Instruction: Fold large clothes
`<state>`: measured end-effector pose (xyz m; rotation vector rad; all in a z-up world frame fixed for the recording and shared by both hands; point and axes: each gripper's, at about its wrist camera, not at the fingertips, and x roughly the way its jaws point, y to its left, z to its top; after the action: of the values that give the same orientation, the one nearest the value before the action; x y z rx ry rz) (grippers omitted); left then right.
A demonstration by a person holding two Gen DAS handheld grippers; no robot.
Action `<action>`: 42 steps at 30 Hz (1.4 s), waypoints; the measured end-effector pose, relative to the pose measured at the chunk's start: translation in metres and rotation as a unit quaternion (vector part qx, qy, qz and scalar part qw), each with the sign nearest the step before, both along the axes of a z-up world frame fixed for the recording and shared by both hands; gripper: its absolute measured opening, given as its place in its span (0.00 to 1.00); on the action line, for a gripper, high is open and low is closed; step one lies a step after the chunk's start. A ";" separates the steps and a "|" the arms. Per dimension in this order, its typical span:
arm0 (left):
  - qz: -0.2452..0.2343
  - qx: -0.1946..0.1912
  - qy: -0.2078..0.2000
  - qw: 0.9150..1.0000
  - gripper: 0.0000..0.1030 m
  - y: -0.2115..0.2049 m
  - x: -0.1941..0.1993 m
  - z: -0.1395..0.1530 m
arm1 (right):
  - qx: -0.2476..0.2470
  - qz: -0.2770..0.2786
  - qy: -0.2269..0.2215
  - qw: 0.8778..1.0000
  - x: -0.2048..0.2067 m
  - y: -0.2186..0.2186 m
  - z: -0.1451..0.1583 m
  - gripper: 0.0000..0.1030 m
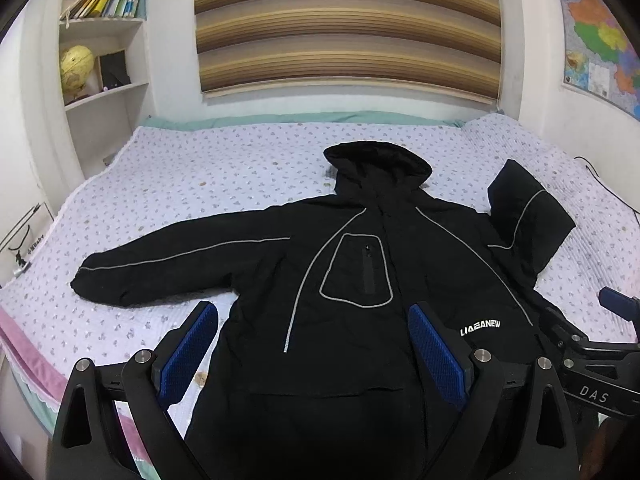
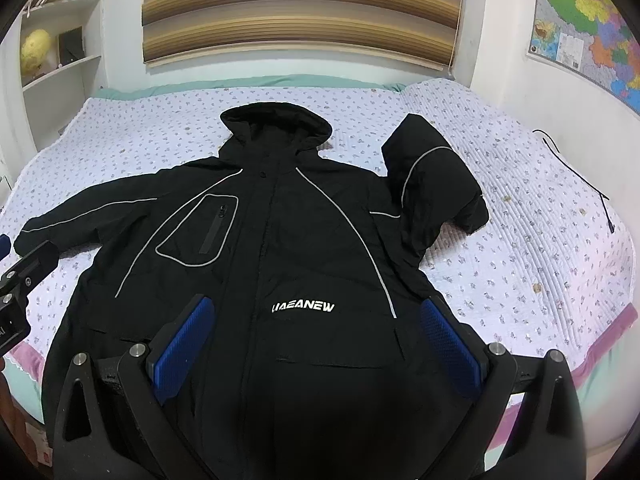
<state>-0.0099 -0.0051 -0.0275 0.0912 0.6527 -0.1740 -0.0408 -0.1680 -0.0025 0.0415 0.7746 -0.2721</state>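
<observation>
A large black hooded jacket (image 1: 352, 264) with grey piping and white lettering lies face up on the bed, hood toward the wall; it also shows in the right wrist view (image 2: 280, 240). Its left sleeve (image 1: 160, 264) is stretched out flat. Its right sleeve (image 2: 432, 184) is bent upward at the elbow. My left gripper (image 1: 312, 320) is open and empty, above the jacket's lower left part. My right gripper (image 2: 316, 312) is open and empty, above the jacket's lower middle, near the lettering. The right gripper's body (image 1: 592, 352) shows at the right edge of the left wrist view.
The bed (image 1: 200, 168) has a pale flowered quilt with a pink hem at the near edge. A bookshelf (image 1: 104, 40) with a globe stands at the far left. A striped blind (image 1: 348, 24) and a wall map (image 2: 588, 20) are behind. A black cable (image 2: 580, 168) lies at the bed's right.
</observation>
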 end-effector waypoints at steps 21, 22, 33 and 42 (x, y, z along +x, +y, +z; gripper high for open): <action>-0.017 0.011 -0.003 1.000 0.93 -0.019 0.000 0.005 | -0.021 -0.006 -0.012 1.000 -0.001 -0.008 0.006 1.00; -0.017 0.013 -0.004 1.000 0.93 -0.021 0.001 0.005 | -0.020 -0.006 -0.011 1.000 -0.001 -0.009 0.006 1.00; -0.032 0.021 -0.002 0.999 0.93 -0.044 0.015 0.007 | -0.010 -0.016 -0.007 1.000 0.007 -0.026 0.000 1.00; -0.078 -0.017 0.076 0.994 0.93 -0.100 0.076 -0.017 | 0.024 -0.048 -0.018 0.998 0.008 -0.090 -0.002 1.00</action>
<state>0.0660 -0.1047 -0.0450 0.0965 0.7936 -0.3462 -0.0328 -0.2580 -0.0043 0.1282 0.7441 -0.3423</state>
